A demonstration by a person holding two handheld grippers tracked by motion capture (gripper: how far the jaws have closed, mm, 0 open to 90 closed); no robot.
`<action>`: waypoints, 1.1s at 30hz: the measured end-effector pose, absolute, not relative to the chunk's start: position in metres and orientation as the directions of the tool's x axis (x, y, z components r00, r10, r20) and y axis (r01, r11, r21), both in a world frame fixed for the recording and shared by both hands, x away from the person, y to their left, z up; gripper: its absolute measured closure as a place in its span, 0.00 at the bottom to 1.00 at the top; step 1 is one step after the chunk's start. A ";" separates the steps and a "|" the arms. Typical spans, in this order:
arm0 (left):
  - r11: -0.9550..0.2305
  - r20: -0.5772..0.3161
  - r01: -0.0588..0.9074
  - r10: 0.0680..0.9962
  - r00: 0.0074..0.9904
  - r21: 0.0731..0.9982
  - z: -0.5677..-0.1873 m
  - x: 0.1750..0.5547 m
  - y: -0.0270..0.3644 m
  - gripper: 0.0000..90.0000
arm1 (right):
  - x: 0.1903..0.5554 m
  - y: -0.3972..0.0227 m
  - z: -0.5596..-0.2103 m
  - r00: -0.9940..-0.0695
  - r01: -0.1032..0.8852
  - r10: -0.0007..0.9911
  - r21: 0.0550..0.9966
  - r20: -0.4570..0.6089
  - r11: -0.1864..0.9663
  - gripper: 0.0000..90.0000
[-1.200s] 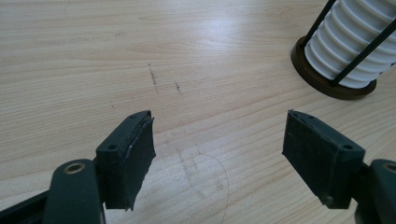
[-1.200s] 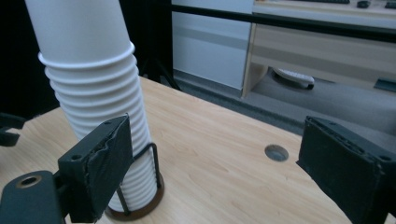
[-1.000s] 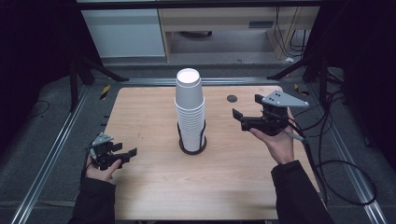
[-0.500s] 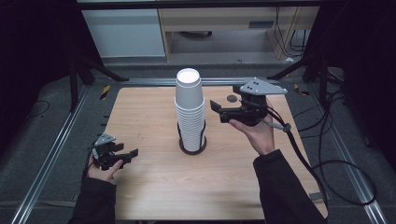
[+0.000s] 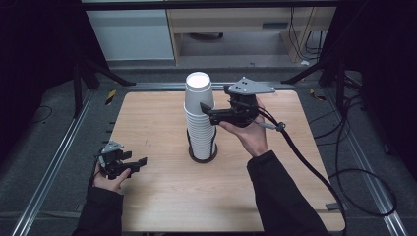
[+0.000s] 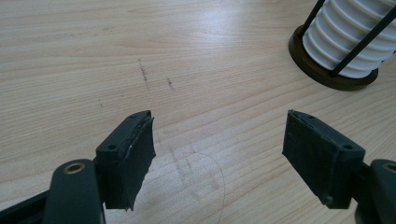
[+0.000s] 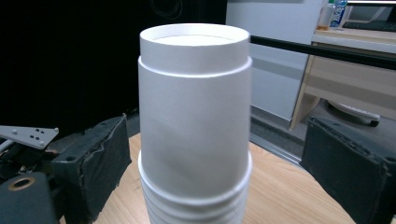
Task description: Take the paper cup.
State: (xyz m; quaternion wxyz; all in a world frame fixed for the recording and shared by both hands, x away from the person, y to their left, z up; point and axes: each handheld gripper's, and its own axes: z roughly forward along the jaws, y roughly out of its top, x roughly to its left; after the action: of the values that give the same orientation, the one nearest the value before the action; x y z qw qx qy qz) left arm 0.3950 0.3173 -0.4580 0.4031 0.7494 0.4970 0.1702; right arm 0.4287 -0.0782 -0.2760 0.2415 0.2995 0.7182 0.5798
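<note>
Nearest the person, the left hand (image 5: 110, 173) rests low at the near left edge of the wooden table (image 5: 157, 196), forearm coming straight in from below, holding the left gripper (image 5: 139, 162) just above the board with its jaws spread wide and nothing between them; in the left gripper view the pads (image 6: 135, 154) frame bare wood, with the dark round holder (image 6: 327, 77) off to the upper right. Farther in, the right forearm angles up and leftward, the right hand (image 5: 251, 132) raised, palm up, carrying the right gripper (image 5: 205, 109) level at the top of the stack of white paper cups (image 5: 200, 118). The stack stands upright in the holder at the table's centre. In the right gripper view the jaws stand apart on either side of the top cup (image 7: 194, 112), not touching it.
</note>
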 end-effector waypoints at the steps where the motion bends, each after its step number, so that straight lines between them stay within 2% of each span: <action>1: -0.181 -0.146 0.608 0.882 0.448 0.773 -0.458 0.395 0.317 0.27 | 0.430 -0.075 -0.277 -0.706 0.153 0.708 0.977 0.003 0.149 0.09; 18: -0.181 -0.148 0.610 0.881 0.449 0.772 -0.458 0.396 0.317 0.26 | 0.454 -0.050 -0.294 -0.720 0.170 0.694 0.973 0.016 0.154 0.08; 33: -0.181 -0.150 0.610 0.880 0.451 0.771 -0.458 0.396 0.317 0.26 | 0.464 -0.030 -0.304 -0.709 0.171 0.705 0.966 -0.017 0.195 0.11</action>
State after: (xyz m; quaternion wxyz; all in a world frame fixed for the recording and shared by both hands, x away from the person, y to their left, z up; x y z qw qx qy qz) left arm 0.3956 0.3172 -0.4577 0.4032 0.7502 0.4967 0.1671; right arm 0.4645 -0.0299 -0.3044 0.2382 0.2978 0.7354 0.5601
